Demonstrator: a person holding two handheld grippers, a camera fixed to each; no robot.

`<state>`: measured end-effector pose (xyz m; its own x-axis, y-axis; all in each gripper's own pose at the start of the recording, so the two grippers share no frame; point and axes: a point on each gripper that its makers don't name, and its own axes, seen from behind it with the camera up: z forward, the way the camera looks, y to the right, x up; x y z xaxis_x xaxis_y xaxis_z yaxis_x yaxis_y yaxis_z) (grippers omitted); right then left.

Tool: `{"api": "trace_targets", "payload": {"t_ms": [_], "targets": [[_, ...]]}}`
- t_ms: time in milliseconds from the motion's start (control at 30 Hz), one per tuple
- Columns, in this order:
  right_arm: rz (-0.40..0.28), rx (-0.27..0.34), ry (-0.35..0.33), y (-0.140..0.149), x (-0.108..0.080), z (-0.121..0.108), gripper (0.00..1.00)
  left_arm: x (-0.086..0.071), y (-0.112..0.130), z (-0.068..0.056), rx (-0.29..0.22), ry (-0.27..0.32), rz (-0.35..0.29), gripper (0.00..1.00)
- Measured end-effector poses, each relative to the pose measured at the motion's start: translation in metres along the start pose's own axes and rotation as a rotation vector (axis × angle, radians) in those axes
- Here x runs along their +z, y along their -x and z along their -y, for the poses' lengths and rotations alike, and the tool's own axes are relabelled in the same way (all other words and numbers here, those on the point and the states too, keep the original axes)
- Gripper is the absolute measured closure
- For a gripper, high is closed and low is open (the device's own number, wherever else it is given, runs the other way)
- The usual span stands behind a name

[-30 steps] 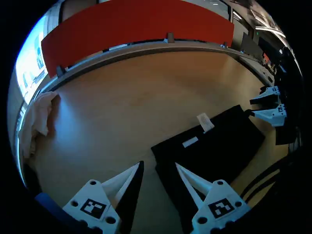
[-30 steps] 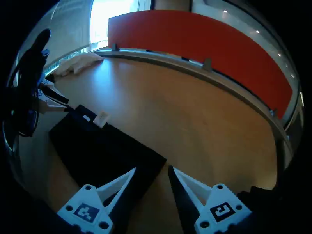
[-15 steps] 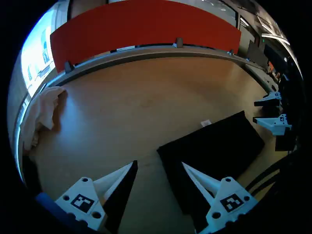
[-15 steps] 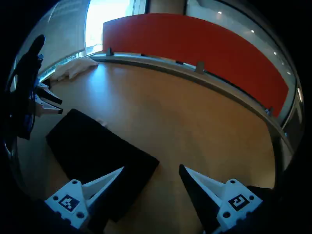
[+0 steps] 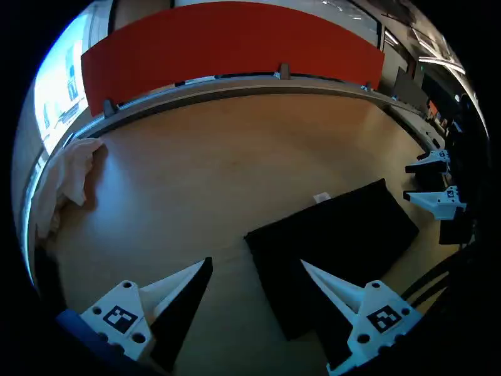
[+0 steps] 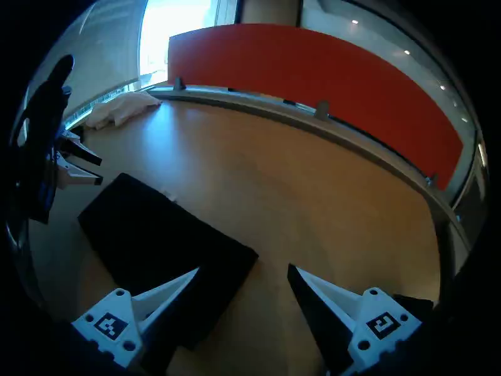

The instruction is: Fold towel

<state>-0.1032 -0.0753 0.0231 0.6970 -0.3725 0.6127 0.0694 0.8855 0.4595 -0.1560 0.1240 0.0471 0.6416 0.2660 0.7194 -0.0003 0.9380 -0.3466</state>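
A black towel point(image 5: 338, 235) lies folded into a flat rectangle on the wooden table point(image 5: 219, 156). A small white tag point(image 5: 322, 197) peeks out at its far edge. My left gripper point(image 5: 255, 271) stands open just above the towel's near left corner, nothing between its fingers. My right gripper point(image 6: 244, 276) is open over the towel's point(image 6: 163, 232) opposite corner, also holding nothing. In the left gripper view the right gripper point(image 5: 426, 182) appears at the far right, beyond the towel. In the right gripper view the left gripper point(image 6: 78, 164) sits at the far left, held by a dark-sleeved hand point(image 6: 41, 150).
A crumpled white cloth point(image 5: 62, 182) lies at the table's left end, also seen as the cloth point(image 6: 122, 106) near the window. A red divider panel point(image 5: 232, 44) with a grey rail runs along the table's far edge. Bare wood spreads beyond the towel.
Both grippers let go of the towel's corners and opened wide. The towel dropped flat, hiding most of its white labels. The grippers drew back slightly.
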Motion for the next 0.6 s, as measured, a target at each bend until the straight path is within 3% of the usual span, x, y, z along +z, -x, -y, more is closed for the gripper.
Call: {"api": "trace_targets", "payload": {"t_ms": [300,600], "targets": [[-0.005,0.014,-0.002,0.007,-0.016,0.005,0.00,-0.011,0.010,-0.003,-0.016,-0.005,-0.002,0.07],[-0.006,0.013,-0.011,0.013,-0.025,0.008,0.00,-0.029,0.017,0.003,-0.027,-0.042,-0.019,0.07]]}}
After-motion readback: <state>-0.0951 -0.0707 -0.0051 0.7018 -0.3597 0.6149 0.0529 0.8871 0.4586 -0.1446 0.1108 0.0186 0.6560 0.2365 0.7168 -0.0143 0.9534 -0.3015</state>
